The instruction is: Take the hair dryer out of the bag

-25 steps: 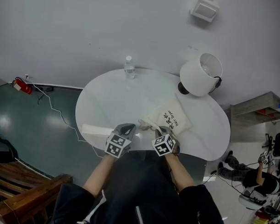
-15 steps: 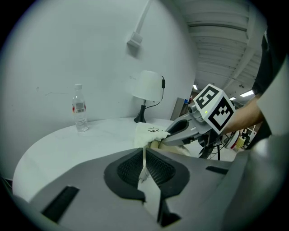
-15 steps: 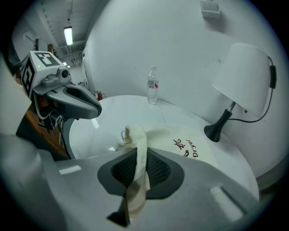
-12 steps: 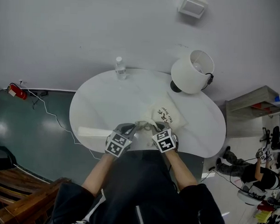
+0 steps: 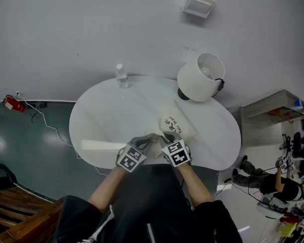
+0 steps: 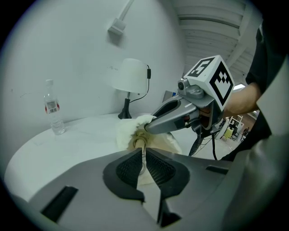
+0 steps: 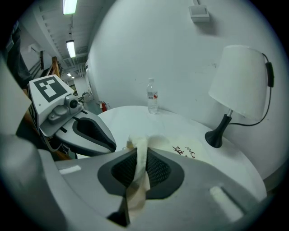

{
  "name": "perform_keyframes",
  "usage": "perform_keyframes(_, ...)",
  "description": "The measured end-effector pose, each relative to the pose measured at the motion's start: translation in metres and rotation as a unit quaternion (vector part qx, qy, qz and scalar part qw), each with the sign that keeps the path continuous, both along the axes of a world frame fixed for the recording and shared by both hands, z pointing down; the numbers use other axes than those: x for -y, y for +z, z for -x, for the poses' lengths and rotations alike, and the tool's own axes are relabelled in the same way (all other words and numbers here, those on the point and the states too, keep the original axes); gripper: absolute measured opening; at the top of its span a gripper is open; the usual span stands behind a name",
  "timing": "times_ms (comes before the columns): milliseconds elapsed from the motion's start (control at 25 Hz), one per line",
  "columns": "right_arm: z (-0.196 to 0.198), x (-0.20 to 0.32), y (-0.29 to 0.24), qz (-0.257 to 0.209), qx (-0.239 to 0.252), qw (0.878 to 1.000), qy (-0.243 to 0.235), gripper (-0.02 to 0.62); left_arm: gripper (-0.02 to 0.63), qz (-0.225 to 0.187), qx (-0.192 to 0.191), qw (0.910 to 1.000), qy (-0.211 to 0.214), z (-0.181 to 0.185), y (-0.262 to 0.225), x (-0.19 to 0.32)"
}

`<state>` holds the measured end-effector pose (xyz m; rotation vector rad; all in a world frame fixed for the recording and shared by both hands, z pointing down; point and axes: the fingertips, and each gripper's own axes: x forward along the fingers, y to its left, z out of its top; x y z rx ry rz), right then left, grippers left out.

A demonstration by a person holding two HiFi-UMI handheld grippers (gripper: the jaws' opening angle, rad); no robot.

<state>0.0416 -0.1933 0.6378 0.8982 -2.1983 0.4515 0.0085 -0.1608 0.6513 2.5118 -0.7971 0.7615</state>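
Note:
A cream drawstring bag (image 5: 175, 124) with black print lies on the white round table (image 5: 107, 112), its gathered mouth lifted toward me. The hair dryer is hidden inside it. My left gripper (image 5: 150, 140) is shut on the bag's drawstring (image 6: 141, 143), which runs from the knotted neck of the bag (image 6: 128, 131) into my left gripper (image 6: 143, 154). My right gripper (image 5: 165, 138) is shut on a strip of the bag's mouth fabric (image 7: 141, 159), which passes through my right gripper (image 7: 137, 155); the printed bag (image 7: 183, 146) lies beyond it. The two grippers sit close together at the near table edge.
A white-shaded lamp (image 5: 198, 81) on a black base stands at the back right of the table, just beyond the bag. A water bottle (image 5: 122, 75) stands at the table's back edge. A pale flat strip (image 5: 99, 145) lies near the front left. A person sits on the floor (image 5: 269, 180) to the right.
My left gripper has moved right, closer to the right gripper. The right gripper has risen a little with the bag's mouth. Both grips are kept.

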Motion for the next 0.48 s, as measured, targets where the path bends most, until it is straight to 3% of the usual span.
perform_keyframes(480, -0.002, 0.002, -0.011, 0.011, 0.026, 1.0, -0.01, 0.028, 0.015, 0.014, 0.019, 0.9993, 0.028, -0.034, 0.023, 0.008)
